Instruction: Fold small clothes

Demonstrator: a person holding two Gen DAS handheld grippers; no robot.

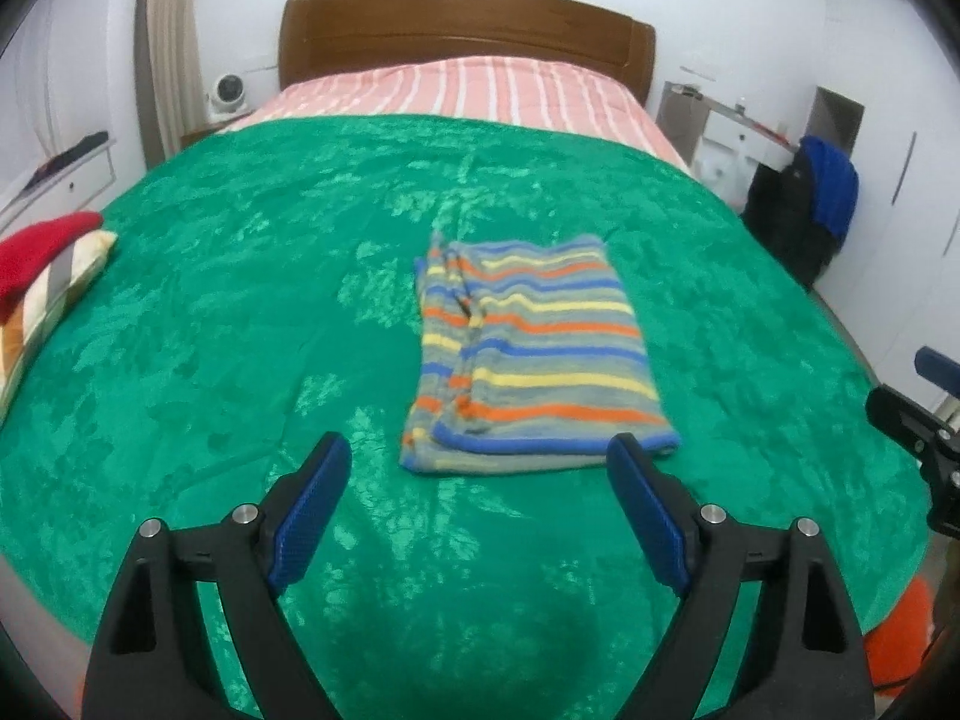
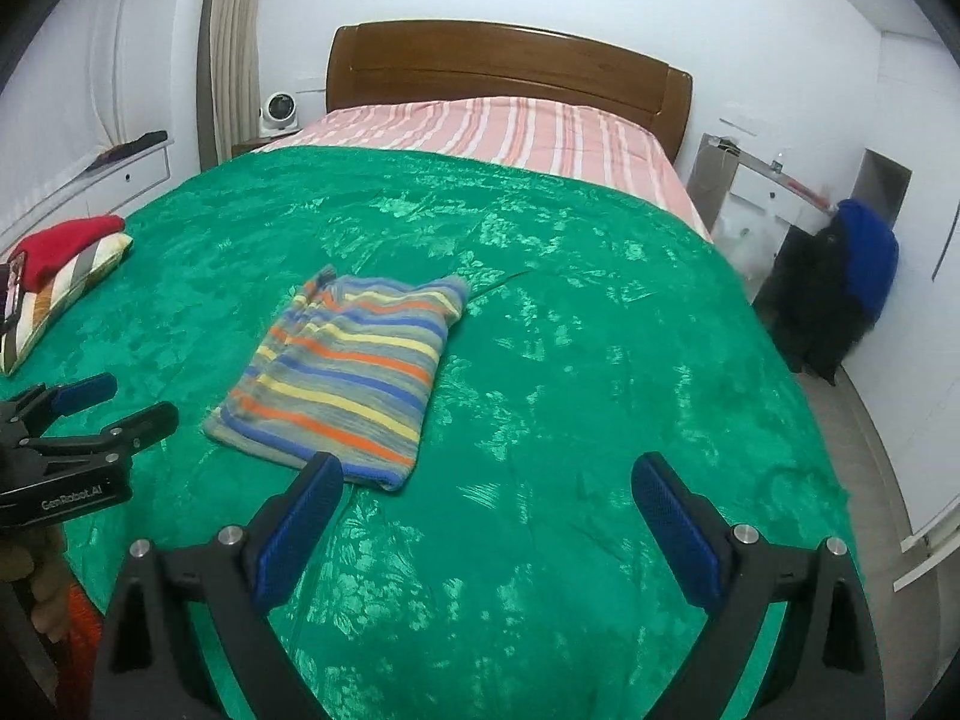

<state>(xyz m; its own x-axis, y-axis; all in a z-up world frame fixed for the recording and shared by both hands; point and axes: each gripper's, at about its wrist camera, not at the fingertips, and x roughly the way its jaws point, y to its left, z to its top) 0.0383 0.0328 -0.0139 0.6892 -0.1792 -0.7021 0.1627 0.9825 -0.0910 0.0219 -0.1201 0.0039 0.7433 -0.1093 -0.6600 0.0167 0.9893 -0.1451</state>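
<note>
A striped garment (image 1: 528, 354) in grey, blue, orange and yellow lies folded into a rectangle on the green blanket (image 1: 240, 300). It also shows in the right wrist view (image 2: 354, 372). My left gripper (image 1: 480, 456) is open and empty, raised just in front of the garment's near edge. My right gripper (image 2: 486, 474) is open and empty, raised to the right of the garment's near corner. The left gripper also shows at the left edge of the right wrist view (image 2: 114, 402), open. Part of the right gripper shows at the right edge of the left wrist view (image 1: 924, 420).
A stack of clothes with a red piece on top (image 2: 60, 264) lies at the blanket's left edge. A pink striped sheet (image 2: 492, 132) and wooden headboard (image 2: 504, 72) are beyond. A chair with dark and blue clothes (image 2: 840, 288) stands right of the bed.
</note>
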